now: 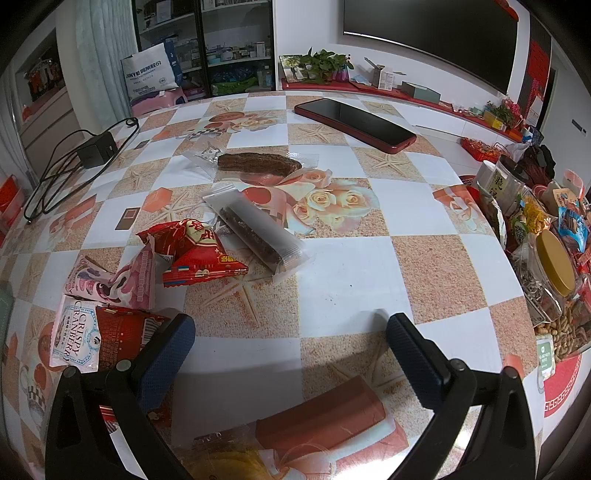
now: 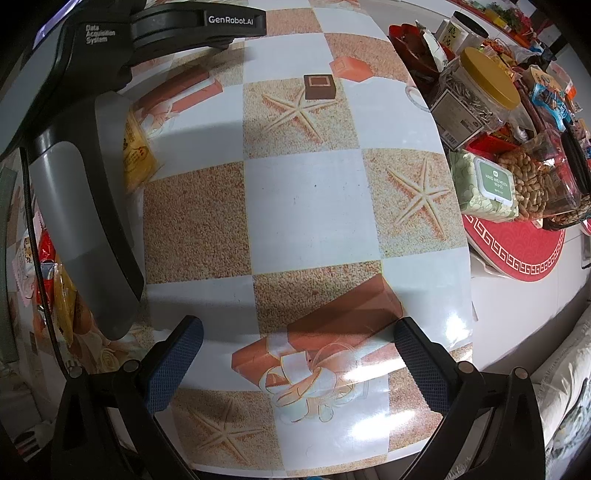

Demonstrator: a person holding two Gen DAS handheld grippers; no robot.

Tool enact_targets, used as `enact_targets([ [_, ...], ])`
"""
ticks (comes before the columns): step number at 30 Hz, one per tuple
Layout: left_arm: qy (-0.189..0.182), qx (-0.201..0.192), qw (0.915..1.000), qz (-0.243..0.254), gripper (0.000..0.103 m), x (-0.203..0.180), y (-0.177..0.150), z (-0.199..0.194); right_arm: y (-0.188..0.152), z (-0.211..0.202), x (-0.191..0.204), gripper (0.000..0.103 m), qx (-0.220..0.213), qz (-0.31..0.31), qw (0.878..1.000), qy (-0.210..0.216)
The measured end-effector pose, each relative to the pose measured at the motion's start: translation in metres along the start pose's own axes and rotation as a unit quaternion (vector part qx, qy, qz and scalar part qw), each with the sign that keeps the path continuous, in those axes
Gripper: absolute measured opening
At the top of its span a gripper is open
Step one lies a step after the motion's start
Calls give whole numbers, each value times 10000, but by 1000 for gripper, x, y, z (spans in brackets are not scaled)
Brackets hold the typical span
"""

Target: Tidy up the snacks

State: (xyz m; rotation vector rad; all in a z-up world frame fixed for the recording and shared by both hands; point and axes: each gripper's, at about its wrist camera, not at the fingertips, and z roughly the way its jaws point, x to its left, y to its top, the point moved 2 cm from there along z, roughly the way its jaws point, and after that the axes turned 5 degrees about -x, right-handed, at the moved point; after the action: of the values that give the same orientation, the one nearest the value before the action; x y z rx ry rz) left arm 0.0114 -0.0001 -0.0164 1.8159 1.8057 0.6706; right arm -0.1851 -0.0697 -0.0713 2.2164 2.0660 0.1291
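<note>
Snacks ahead-left of left gripper; jaws apart, empty.

Readable print on packets and gear

"CRISPY CRANBERRY" on a white snack packet; "GenRobot.AI" and "Data Acquisition System" on the left gripper; "HAND AND MOUTH WIPES" on a wipes pack.

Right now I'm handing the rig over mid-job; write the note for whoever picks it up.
Left gripper: open, empty, over the table.
Right gripper: open, empty, over bare tablecloth.
Loose on the table: red packet, pink packet, cranberry packet, clear-wrapped bar, brown pastry.
The snack pile with jars sits at the right edge.
Done: cannot tell.
Left: gather the loose snacks.
</note>
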Motion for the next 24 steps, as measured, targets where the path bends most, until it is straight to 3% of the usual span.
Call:
enact_targets([
  [24,0,0,10000,0,103,0,0,0,1,3,-2,103,4,-22,9998,-193],
])
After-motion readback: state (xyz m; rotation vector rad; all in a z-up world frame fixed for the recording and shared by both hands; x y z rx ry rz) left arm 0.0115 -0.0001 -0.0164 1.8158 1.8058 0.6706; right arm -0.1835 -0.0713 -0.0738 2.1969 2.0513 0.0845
